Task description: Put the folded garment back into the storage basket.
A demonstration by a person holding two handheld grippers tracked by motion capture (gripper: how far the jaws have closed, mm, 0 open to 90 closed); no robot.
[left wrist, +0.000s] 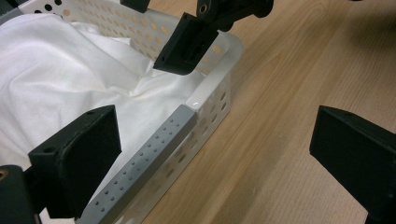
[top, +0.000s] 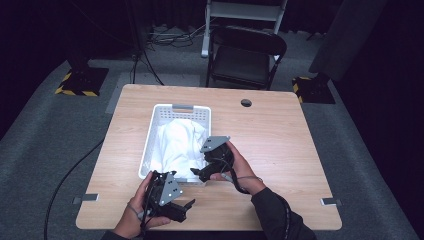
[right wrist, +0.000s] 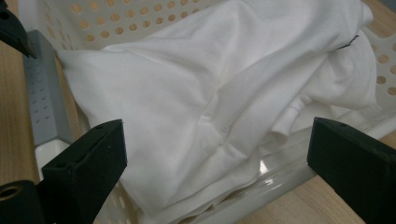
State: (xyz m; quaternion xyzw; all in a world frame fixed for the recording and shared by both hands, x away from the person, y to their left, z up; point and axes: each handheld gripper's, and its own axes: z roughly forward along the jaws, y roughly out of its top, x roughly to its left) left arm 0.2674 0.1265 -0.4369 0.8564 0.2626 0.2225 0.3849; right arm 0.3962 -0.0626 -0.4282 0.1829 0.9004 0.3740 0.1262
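Note:
A white perforated basket [top: 155, 122] stands on the wooden table, and a crumpled white cloth [top: 177, 142] lies in it. My right gripper [top: 200, 173] hovers open over the basket's near right corner, its jaws spread wide above the cloth [right wrist: 201, 98] and the basket's rim [right wrist: 275, 179]. My left gripper [top: 186, 207] is open near the table's front edge, just in front of the basket. In the left gripper view the basket's grey handle [left wrist: 149, 158] and corner lie between the jaws, the cloth [left wrist: 56, 70] is at left, and the right gripper's fingers [left wrist: 187, 44] hang above.
The wooden table [top: 280, 150] has bare room to the right of the basket and a cable hole [top: 245, 103] at the back. A black folding chair [top: 245, 55] stands behind the table. Cables run over the grey floor at left.

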